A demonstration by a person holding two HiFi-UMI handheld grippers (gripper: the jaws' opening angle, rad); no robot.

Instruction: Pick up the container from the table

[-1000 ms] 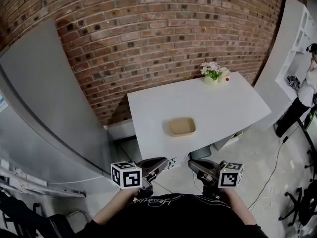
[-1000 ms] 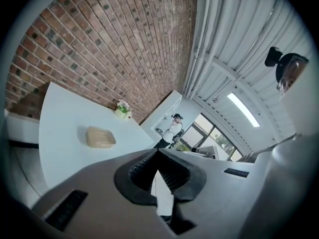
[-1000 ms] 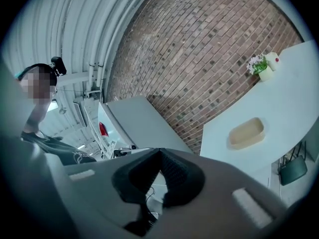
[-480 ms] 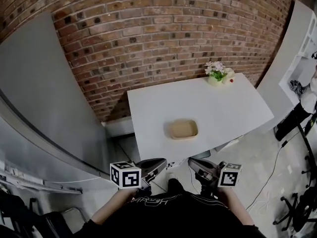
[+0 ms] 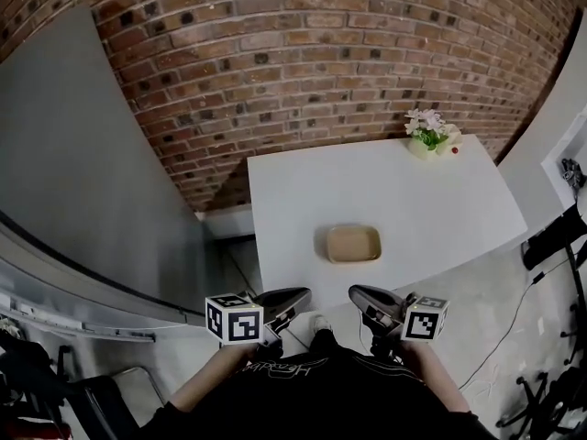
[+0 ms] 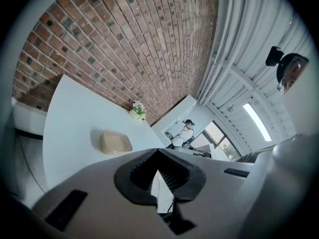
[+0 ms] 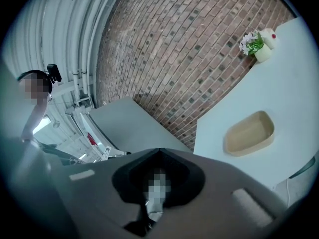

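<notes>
A shallow tan container [image 5: 353,244] lies empty on the white table [image 5: 303,191], near its front edge. Both grippers hang in front of the table, short of that edge, pointing at it. My left gripper [image 5: 301,292] is shut with nothing in it, below and left of the container. My right gripper [image 5: 354,291] is also shut and empty, directly below it. In the left gripper view the container [image 6: 115,142] shows beyond the closed jaw tips [image 6: 158,151]. The right gripper view has the container [image 7: 249,133] to the upper right of its jaws [image 7: 159,151].
A small pot of flowers [image 5: 429,132] stands at the table's far right corner. A brick wall [image 5: 303,71] runs behind the table and a grey panel [image 5: 83,154] stands on the left. Cables [image 5: 514,337] lie on the floor at right. A person [image 6: 187,131] stands far off.
The table and container have come closer to both grippers as I stepped toward them. Both grippers stay shut and side by side.
</notes>
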